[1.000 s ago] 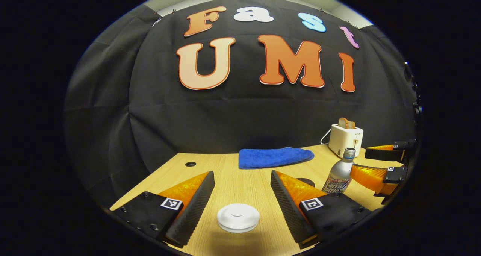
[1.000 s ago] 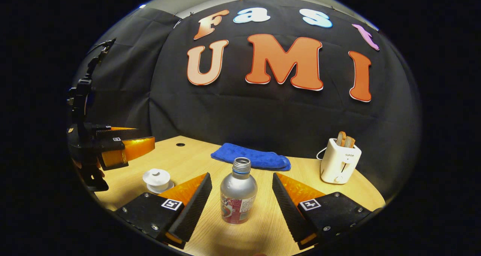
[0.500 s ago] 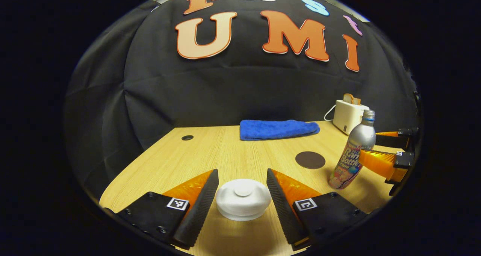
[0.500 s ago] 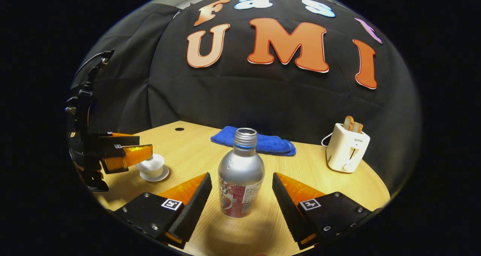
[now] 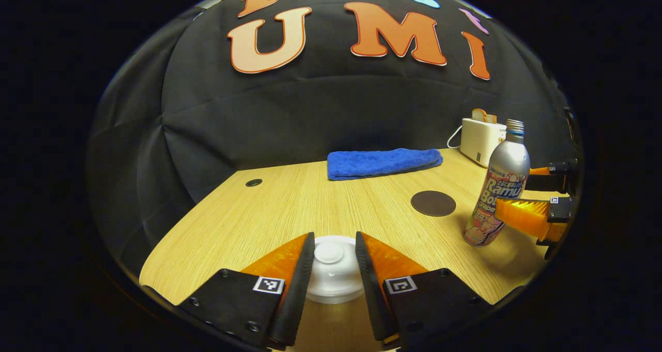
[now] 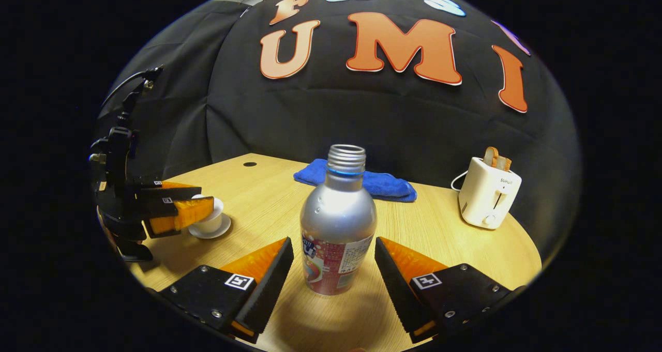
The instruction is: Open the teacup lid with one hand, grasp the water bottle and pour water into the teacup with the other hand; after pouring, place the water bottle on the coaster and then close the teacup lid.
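Wooden table point(image 5: 289, 207) under us: our left gripper point(image 5: 333, 261) is narrowed around the teacup lid point(image 5: 331, 269), fingers seemingly touching its sides. Our right gripper point(image 6: 333, 277) stands wide, the water bottle point(image 6: 337, 228) between its fingers, untouched.

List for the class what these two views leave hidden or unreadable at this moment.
- Teacup contents: the lid covers it in both views.
- Lid grip: in the left gripper view the left gripper fingers flank the knob; contact is unclear.
- Water bottle level: the opaque body hides it.
- Toaster label: too small in the right gripper view.
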`<state>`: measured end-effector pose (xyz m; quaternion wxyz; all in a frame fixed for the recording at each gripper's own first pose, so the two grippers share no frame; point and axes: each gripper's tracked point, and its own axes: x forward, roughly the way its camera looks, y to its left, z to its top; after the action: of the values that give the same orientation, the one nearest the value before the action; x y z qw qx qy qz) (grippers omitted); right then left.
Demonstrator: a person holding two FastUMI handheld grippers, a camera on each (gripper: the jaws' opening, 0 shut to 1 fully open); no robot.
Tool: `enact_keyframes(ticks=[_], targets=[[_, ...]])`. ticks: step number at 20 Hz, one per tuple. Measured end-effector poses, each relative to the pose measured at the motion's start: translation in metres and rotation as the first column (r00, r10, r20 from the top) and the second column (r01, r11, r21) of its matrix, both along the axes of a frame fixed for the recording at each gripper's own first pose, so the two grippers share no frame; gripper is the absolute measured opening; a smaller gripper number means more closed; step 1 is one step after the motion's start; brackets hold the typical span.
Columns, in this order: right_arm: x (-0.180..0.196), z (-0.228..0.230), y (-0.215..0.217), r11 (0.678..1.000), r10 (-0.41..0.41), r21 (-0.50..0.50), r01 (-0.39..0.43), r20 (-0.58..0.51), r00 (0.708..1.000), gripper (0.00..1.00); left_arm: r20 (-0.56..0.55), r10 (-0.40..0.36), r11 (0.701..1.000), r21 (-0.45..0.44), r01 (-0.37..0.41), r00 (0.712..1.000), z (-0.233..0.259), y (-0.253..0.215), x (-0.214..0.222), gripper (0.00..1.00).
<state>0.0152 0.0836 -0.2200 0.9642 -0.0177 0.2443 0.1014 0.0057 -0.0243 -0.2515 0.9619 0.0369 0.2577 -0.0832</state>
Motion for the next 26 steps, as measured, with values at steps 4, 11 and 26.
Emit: enact_keyframes(ticks=[4,11,26], targets=[[0.0,-0.006,0.003,1.0,0.017,-0.008,-0.017,-0.014,1.0,0.95,0.027,0.015,1.0,-0.017,-0.015,1.0,0.004,-0.002,0.004,0.46],[0.003,-0.013,0.003,1.0,0.012,0.013,-0.012,-0.041,0.999,0.82,0.05,0.015,0.999,-0.031,-0.013,0.999,0.009,-0.003,0.005,0.32],[0.02,0.02,-0.017,0.994,0.021,-0.107,-0.017,0.034,0.999,0.77,0.158,0.072,0.997,-0.049,-0.065,0.985,0.055,0.021,0.012,0.31]])
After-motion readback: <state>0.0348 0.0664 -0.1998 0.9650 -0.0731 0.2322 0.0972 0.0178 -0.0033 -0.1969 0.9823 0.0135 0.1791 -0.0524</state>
